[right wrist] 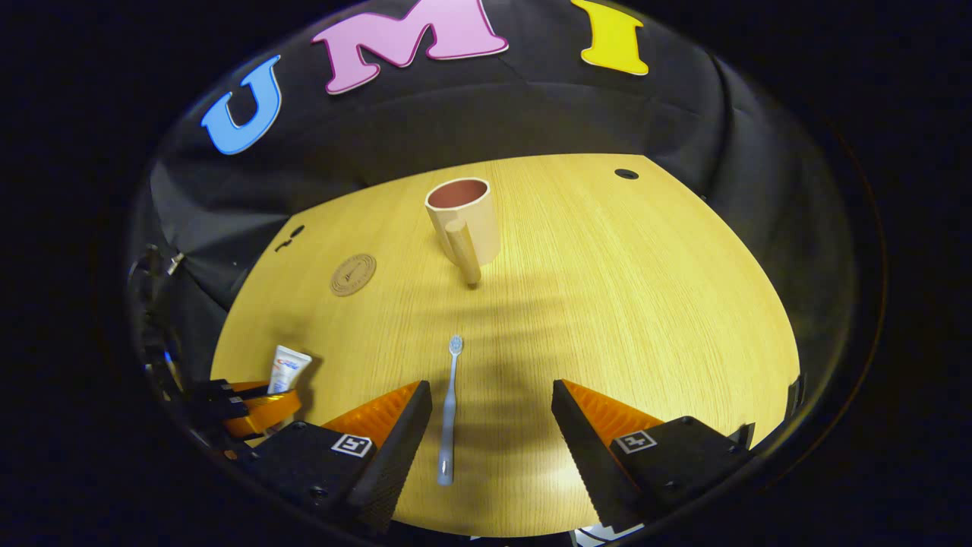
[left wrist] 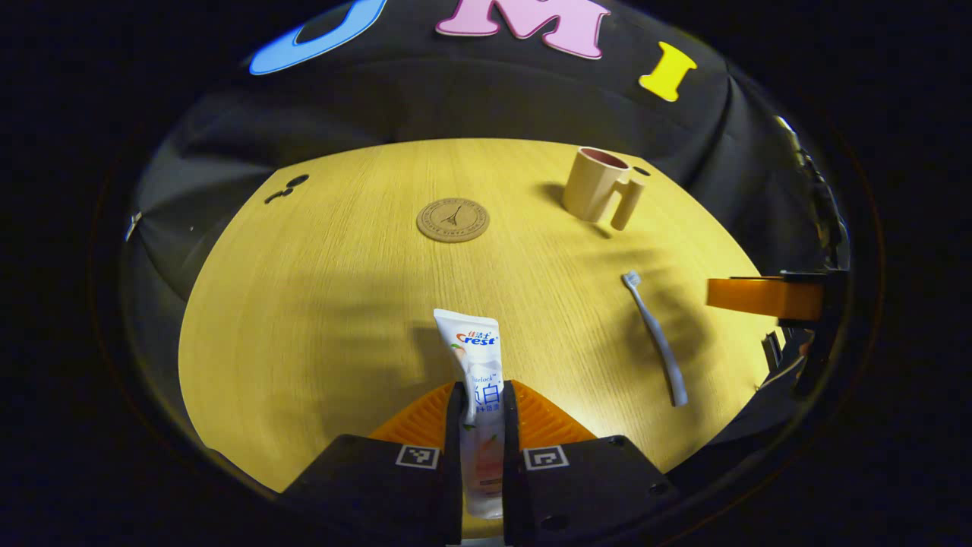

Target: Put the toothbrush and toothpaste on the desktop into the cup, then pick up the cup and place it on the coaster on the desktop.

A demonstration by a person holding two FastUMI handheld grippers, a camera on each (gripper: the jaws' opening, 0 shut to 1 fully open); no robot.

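Toothpaste [left wrist: 478, 357] upright, crimp end up

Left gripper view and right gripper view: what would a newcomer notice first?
The toothpaste tube clamped between the left gripper fingers, above the desktop. Next, the right gripper open around the toothbrush lying flat, with the empty cup beyond and the coaster further left.
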